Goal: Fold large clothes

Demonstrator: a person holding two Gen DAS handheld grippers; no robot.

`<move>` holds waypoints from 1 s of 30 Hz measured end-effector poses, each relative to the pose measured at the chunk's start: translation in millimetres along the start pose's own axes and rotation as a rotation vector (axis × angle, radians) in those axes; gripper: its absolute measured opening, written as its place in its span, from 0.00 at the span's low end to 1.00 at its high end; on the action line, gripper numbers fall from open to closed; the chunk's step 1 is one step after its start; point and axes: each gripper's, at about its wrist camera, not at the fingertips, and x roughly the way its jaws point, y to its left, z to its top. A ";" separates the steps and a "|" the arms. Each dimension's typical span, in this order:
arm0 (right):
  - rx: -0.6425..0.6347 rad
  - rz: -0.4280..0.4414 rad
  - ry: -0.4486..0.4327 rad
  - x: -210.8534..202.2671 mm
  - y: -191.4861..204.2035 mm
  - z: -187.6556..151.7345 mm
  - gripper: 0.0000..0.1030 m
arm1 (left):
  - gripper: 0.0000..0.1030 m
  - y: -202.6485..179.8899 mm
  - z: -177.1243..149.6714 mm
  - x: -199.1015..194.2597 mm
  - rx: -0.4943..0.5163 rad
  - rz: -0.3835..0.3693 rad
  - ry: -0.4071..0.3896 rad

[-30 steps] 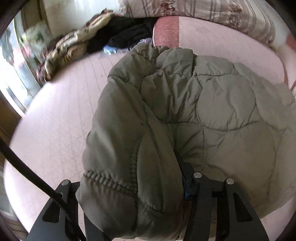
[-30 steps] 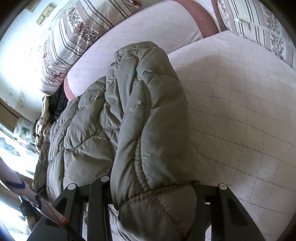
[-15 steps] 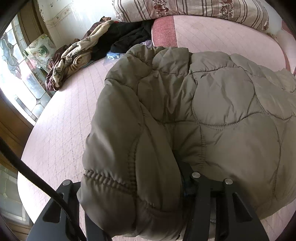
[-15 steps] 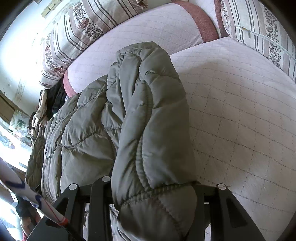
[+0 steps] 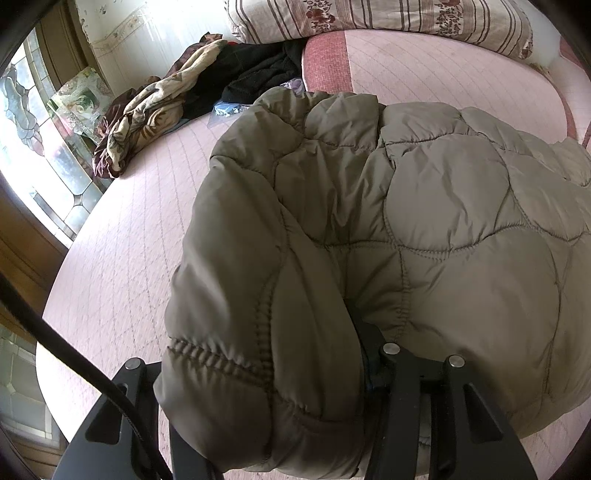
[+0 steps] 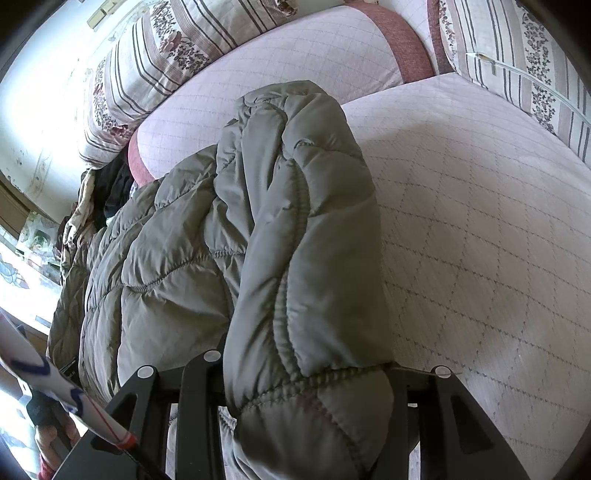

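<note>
An olive-grey quilted puffer jacket (image 5: 424,229) lies on the pink quilted bed (image 5: 122,258). My left gripper (image 5: 266,387) is shut on a thick fold at the jacket's near left edge, and the padding hides the fingertips. In the right wrist view my right gripper (image 6: 306,391) is shut on a bunched fold of the same jacket (image 6: 295,229), near its right edge. The jacket's body stretches away to the left of that fold. Both grippers hold the fabric just above the bed.
A heap of dark and patterned clothes (image 5: 207,85) lies at the bed's far left corner, by a stained-glass window (image 5: 33,122). Striped floral pillows (image 5: 369,18) line the head of the bed. They also show in the right wrist view (image 6: 155,66). Bare bedspread (image 6: 480,240) lies right of the jacket.
Both grippers have kept their hold on the jacket. Both views have shifted slightly, so that more of the bed's head and the clothes heap shows; the jacket's shape is almost unchanged.
</note>
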 end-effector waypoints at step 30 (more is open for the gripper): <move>-0.036 0.000 0.024 1.9 -0.2 -1.7 0.40 | 0.48 2.3 -15.8 -11.5 -0.009 0.005 0.005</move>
